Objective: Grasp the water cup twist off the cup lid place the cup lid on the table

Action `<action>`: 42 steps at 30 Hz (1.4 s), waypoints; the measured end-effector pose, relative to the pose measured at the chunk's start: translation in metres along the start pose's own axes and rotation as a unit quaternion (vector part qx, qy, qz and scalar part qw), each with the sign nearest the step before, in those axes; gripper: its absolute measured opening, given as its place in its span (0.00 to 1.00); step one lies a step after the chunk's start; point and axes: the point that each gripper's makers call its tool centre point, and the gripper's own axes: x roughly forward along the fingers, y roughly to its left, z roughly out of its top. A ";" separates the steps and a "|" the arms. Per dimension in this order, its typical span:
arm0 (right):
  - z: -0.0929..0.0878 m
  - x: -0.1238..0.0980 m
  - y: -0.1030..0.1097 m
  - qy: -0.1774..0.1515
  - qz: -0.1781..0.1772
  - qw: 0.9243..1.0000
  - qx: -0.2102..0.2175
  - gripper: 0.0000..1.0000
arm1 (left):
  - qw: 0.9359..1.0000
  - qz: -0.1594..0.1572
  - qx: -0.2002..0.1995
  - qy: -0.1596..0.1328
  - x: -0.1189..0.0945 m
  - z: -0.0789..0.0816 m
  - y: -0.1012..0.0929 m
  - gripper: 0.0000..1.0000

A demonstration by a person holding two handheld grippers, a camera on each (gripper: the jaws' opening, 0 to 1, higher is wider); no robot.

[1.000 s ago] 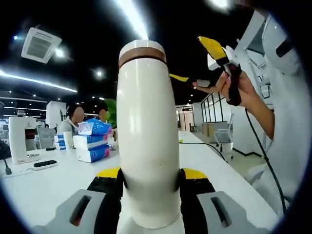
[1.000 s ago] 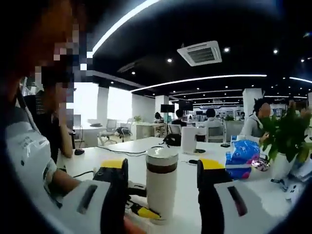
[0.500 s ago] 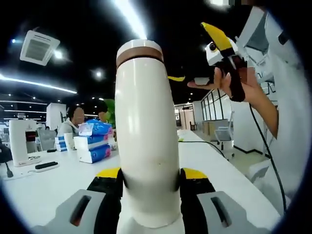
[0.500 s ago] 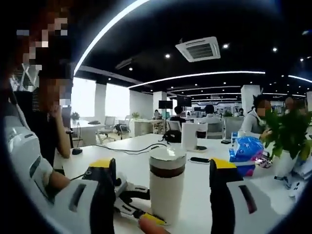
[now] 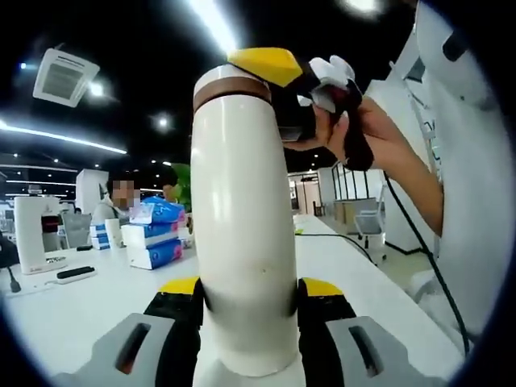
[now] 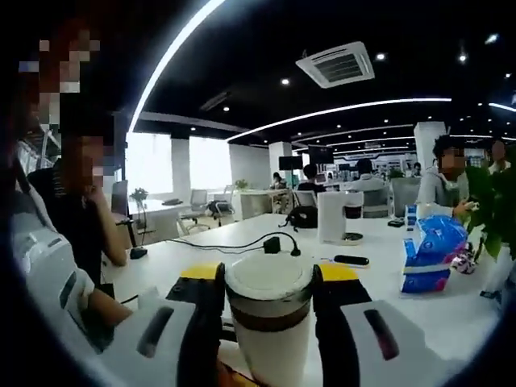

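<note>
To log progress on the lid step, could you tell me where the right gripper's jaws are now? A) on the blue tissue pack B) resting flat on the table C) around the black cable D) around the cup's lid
D: in the right gripper view the right gripper has a jaw on each side of the cup lid, at the top of the water cup.

left gripper [image 5: 248, 294]: clamped, upright | right gripper [image 6: 268, 278]: jaws closing in, hand-held
</note>
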 end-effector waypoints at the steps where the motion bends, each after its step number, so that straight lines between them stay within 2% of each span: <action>1: 0.000 0.000 0.000 0.003 0.004 1.000 -0.002 0.46 | 1.000 0.000 0.000 0.000 0.000 0.000 0.000 0.47; 3: -0.001 -0.001 0.002 0.011 0.019 1.000 -0.010 0.45 | 1.000 0.000 -0.001 -0.001 0.001 0.000 0.000 0.47; 7: -0.003 -0.003 0.007 0.038 0.068 0.996 -0.052 0.45 | 1.000 -0.001 -0.001 -0.001 0.001 0.000 -0.001 0.47; 8: -0.004 -0.004 0.009 0.045 0.091 0.993 -0.055 0.45 | 1.000 -0.002 0.000 -0.001 0.001 0.001 -0.001 0.47; 13: -0.005 -0.004 0.006 0.061 0.142 0.986 -0.055 0.44 | 1.000 -0.001 -0.002 -0.002 0.002 0.001 -0.001 0.47; 16: -0.005 -0.004 0.008 0.069 0.174 0.980 -0.062 0.44 | 1.000 -0.001 -0.002 -0.002 0.002 0.001 -0.001 0.47; 20: -0.006 -0.006 0.011 0.075 0.231 0.967 -0.069 0.44 | 1.000 -0.002 -0.002 -0.002 0.002 0.001 -0.001 0.47; 25: -0.007 -0.005 0.012 0.071 0.286 0.953 -0.071 0.44 | 1.000 -0.002 -0.003 -0.002 0.001 0.000 0.000 0.47; 39: -0.012 -0.003 0.026 0.042 0.369 0.926 -0.064 0.45 | 1.000 -0.003 -0.002 -0.003 0.001 -0.001 -0.002 0.47; 42: -0.013 -0.003 0.028 0.043 0.388 0.920 -0.040 0.45 | 1.000 -0.004 -0.003 -0.003 0.001 -0.001 -0.003 0.47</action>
